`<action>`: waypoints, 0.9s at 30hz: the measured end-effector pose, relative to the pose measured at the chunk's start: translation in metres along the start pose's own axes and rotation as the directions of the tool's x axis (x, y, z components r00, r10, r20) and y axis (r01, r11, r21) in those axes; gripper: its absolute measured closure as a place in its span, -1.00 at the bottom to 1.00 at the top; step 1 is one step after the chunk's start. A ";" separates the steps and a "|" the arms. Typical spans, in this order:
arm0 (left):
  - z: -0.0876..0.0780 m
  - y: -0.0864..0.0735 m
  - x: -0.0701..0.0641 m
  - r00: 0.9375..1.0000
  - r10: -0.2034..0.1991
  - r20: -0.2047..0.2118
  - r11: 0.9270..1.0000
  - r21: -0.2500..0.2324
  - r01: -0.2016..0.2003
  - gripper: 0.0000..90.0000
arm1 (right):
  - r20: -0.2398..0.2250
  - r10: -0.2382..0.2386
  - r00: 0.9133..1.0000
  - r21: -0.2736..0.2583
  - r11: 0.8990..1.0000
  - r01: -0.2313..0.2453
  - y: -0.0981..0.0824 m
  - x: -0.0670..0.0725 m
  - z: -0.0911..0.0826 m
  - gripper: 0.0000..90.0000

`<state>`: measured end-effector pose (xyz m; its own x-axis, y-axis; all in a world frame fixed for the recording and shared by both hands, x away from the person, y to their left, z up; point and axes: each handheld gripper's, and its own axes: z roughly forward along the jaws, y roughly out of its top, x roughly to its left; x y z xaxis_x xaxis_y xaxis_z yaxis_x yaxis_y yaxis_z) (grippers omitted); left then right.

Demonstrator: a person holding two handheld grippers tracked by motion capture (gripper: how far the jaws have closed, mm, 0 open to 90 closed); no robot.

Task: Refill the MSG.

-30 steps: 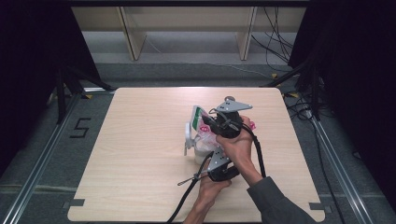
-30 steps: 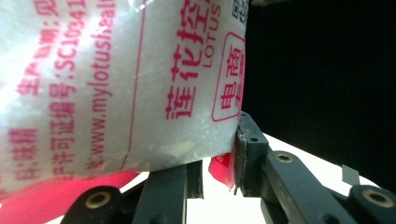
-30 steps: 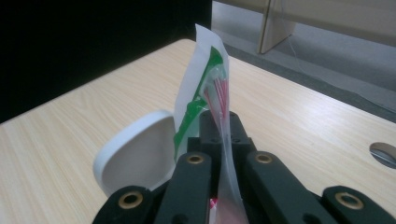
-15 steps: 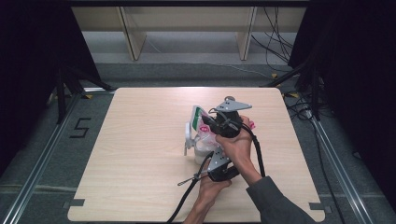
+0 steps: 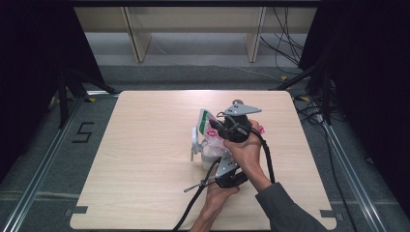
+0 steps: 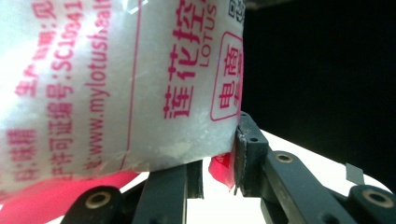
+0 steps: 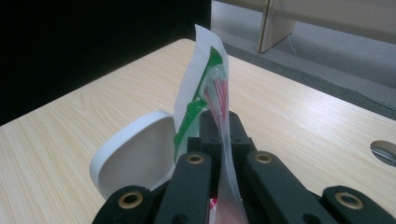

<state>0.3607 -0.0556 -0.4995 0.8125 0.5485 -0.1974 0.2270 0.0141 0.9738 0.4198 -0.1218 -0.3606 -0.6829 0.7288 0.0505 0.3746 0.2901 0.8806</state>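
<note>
While the wooden tabletop [image 5: 135, 159] carries a white bowl [image 7: 135, 158], a plastic bag [image 6: 116, 84] of white granules stands above it between both hands. Its top edge is pinched by the right gripper [image 7: 219, 135]; the left gripper [image 6: 219, 172] is clamped on its red-edged lower corner.

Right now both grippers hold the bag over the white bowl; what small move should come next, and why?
Probably tilt the bag slightly toward the bowl. The right gripper pinches its upright top edge, the left gripper grips its bottom, and the bowl sits just beside and below, so a small tilt might start a pour if the top is open, which I cannot tell.
</note>
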 end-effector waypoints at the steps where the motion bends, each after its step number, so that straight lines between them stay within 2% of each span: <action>1: -0.001 0.000 0.000 1.000 0.003 -0.005 1.000 -0.001 -0.003 0.68 | 0.003 -0.003 1.000 -0.010 1.000 0.003 0.000 -0.001 0.000 1.00; 2: 0.000 0.000 0.001 1.000 0.003 -0.002 1.000 0.002 -0.003 0.68 | -0.003 0.014 1.000 -0.013 1.000 -0.014 0.001 -0.001 -0.001 1.00; 4: 0.001 -0.001 0.001 1.000 0.004 0.008 1.000 -0.013 -0.003 0.68 | -0.003 0.008 1.000 0.005 1.000 -0.008 -0.001 0.001 0.000 1.00; 7: 0.001 -0.001 0.001 1.000 0.004 0.009 1.000 -0.014 -0.003 0.68 | -0.004 0.009 1.000 -0.012 1.000 -0.009 0.001 -0.002 -0.001 1.00; 11: 0.002 -0.001 0.000 1.000 -0.001 0.014 1.000 -0.018 0.001 0.68 | 0.000 -0.002 1.000 0.007 1.000 0.002 0.000 0.000 0.000 1.00; 13: 0.001 -0.001 0.001 1.000 0.003 0.007 1.000 -0.015 -0.003 0.68 | -0.004 0.008 1.000 0.002 1.000 -0.008 0.000 0.000 0.000 1.00; 15: 0.001 -0.001 0.001 1.000 0.000 0.012 1.000 -0.015 0.001 0.68 | -0.004 -0.019 1.000 -0.021 1.000 0.019 0.000 -0.002 0.001 1.00; 16: 0.002 -0.001 0.001 1.000 -0.002 0.011 1.000 -0.016 0.003 0.68 | -0.003 0.005 1.000 0.004 1.000 -0.005 -0.001 0.000 0.001 1.00; 21: 0.001 -0.001 0.001 1.000 -0.004 0.012 1.000 -0.014 0.005 0.68 | 0.000 -0.001 1.000 -0.011 1.000 0.001 0.000 -0.001 0.000 1.00; 22: 0.001 -0.001 0.001 1.000 -0.003 0.010 1.000 -0.018 0.003 0.68 | -0.001 0.003 1.000 0.013 1.000 -0.003 -0.001 0.001 0.003 1.00; 24: 0.001 -0.001 0.001 1.000 -0.003 0.012 1.000 -0.019 0.003 0.68 | -0.004 -0.005 1.000 0.005 1.000 0.005 -0.001 0.000 0.003 1.00; 27: 0.001 -0.001 0.001 1.000 -0.003 0.012 1.000 -0.018 0.004 0.68 | -0.001 0.015 1.000 -0.004 1.000 -0.015 0.000 -0.001 0.001 1.00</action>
<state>0.3619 -0.0559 -0.5008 0.8182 0.5383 -0.2020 0.2204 0.0308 0.9749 0.4206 -0.1219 -0.3609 -0.6777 0.7326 0.0641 0.3823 0.2765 0.8817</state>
